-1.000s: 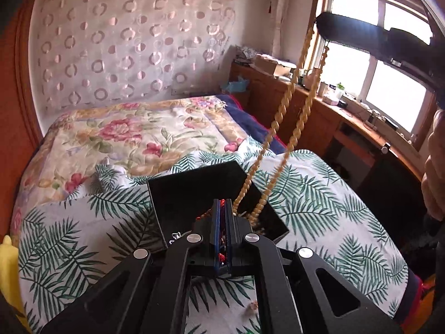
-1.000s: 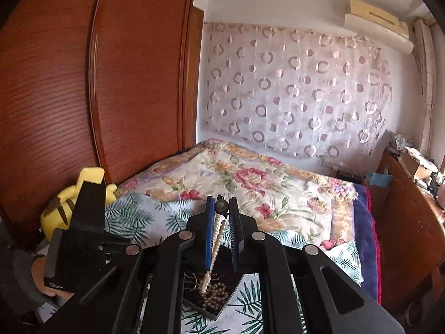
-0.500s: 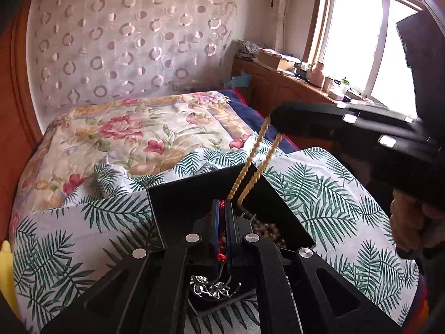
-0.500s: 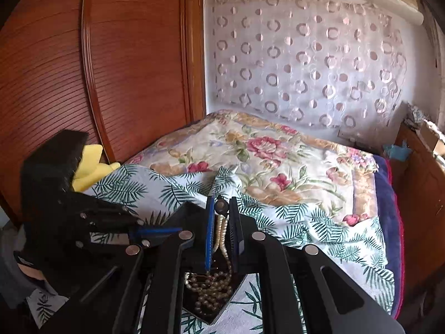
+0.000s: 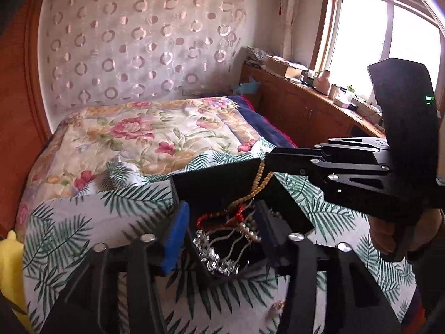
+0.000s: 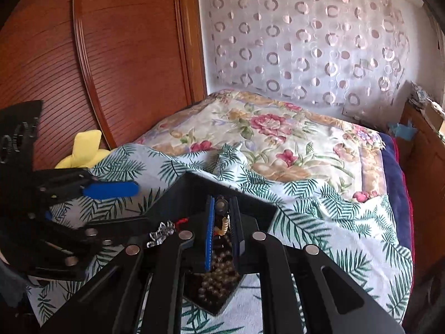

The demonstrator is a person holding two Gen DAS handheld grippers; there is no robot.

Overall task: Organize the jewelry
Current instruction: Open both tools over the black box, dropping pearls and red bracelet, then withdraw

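Two grippers meet over a black jewelry box (image 5: pixel 222 186) that sits on a palm-leaf bedspread (image 5: pixel 83 211), one corner of the box pointing toward the left wrist camera. The right gripper (image 6: pixel 222 217) is pressed together on a tan bead necklace (image 5: pixel 257 183), pinching it just below a darker, larger bead at its top. In the left wrist view the doubled strand hangs from the right gripper's tips, its long axis running steeply down and to the left into the box; the lower end curves away among the other pieces. The left gripper (image 5: pixel 219 222) is spread wide, its blue-padded finger (image 5: pixel 176 239) outside the box's left wall and the other finger at the right wall, holding nothing.

Inside the box lies a tangle: a red cord (image 5: pixel 219 218), a short run of pearl-like beads (image 5: pixel 249 229), and a glittering silver piece (image 5: pixel 214 253) at the near corner. Where one ends and another begins is hard to make out. In the right wrist view the gripper's own fingers hide most of the box; only a heap of round, glossy brown beads (image 6: pixel 219 278) shows between and below them. A small pale trinket (image 5: pixel 275 306) lies on the bedspread near the box, too blurred to identify. A yellow plush toy (image 6: pixel 83 150) is cut off by the left gripper's body.
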